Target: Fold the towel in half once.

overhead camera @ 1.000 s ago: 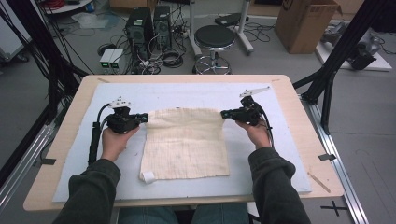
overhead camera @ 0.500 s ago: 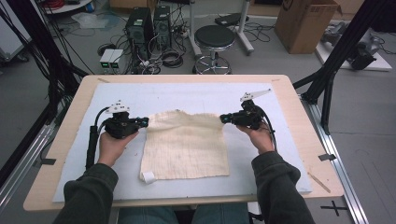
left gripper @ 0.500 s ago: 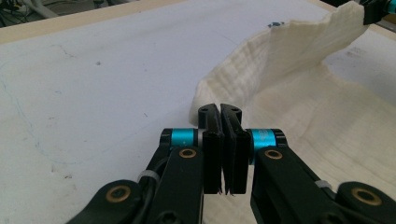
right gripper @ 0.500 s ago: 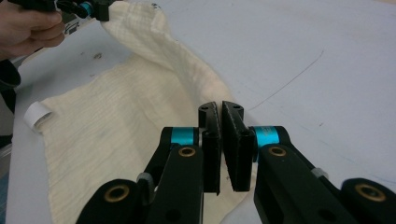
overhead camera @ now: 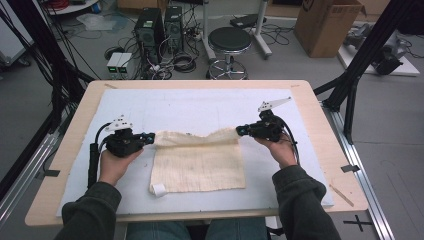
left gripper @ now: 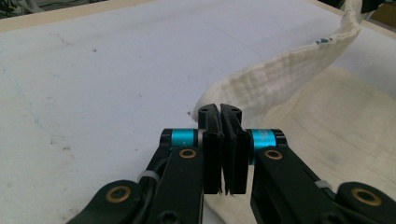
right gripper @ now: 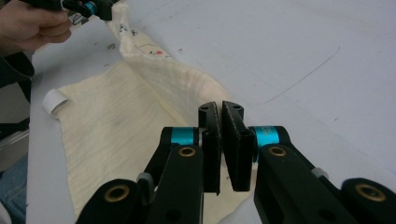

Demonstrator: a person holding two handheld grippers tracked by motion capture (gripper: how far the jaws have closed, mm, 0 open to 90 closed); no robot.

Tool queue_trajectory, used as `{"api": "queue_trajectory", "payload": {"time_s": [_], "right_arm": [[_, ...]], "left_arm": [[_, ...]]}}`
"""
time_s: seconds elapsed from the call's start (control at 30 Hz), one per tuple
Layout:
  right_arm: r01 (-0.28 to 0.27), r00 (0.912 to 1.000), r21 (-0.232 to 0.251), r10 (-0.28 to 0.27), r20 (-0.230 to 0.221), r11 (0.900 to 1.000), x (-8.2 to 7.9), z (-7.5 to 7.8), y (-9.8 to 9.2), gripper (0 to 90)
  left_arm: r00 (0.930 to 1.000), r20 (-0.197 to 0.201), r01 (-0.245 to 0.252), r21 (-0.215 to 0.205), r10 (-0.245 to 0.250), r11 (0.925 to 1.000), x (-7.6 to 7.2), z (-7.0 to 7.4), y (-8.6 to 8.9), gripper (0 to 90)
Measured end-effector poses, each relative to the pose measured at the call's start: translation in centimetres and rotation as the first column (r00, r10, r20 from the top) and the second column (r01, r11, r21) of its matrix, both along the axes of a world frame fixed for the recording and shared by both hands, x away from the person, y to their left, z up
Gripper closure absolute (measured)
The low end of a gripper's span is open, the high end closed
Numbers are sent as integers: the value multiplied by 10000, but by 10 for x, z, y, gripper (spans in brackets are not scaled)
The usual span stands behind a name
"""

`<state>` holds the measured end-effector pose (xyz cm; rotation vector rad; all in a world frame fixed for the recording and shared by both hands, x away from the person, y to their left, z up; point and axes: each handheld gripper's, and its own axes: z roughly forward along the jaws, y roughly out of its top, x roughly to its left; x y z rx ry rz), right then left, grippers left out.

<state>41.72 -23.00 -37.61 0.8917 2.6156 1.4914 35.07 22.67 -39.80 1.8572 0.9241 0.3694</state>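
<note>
One cream waffle-weave cloth [overhead camera: 197, 162], roughly square, soft and ribbed, lies mid-table on the white mat [overhead camera: 200, 107]; its far edge is lifted into a sagging band strung between the two grippers. Left gripper [overhead camera: 148, 137] has its jaws pressed together on the far-left corner of the cloth, seen close up in the left gripper view [left gripper: 220, 114]. Right gripper [overhead camera: 241, 131] pinches the far-right corner, jaws nearly closed with cloth between them [right gripper: 220, 112]. Small white tag [overhead camera: 159, 189] curls at the near-left corner. Mat is matte, lightly scuffed, with faint pen marks, on a light wood table [overhead camera: 320, 107]. Room behind: grey floor, one round black stool [overhead camera: 229, 40], two black PC towers [overhead camera: 159, 27], loose cables, one cardboard box [overhead camera: 325, 22], black frame struts on both sides.
</note>
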Motion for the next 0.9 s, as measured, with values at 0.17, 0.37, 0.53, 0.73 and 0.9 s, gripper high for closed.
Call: {"api": "queue_trajectory", "payload": {"time_s": [0.17,0.37,0.53,0.73,0.9], "right_arm": [[-101,9999,-94,100,-45,9999,-6,-1,1,860],[-115,9999,-82,114,-108,9999,-13,-8,-3,860],[-123,9998,-41,123,-155,9999,-17,-10,-5,860],[-194,9998,-40,194,-70,9998,-24,-12,-7,859],[-305,9995,-42,305,-50,9995,-31,-12,-7,859]], "left_arm": [[10000,42,73,-41,-73,10000,-6,-3,3,870],[9996,92,261,-14,-261,9997,-12,-4,2,870],[9988,152,456,136,-458,9989,-18,-6,1,870],[9979,165,617,270,-621,9977,-26,-7,1,870],[9967,265,755,342,-764,9966,-34,-7,0,869]]}}
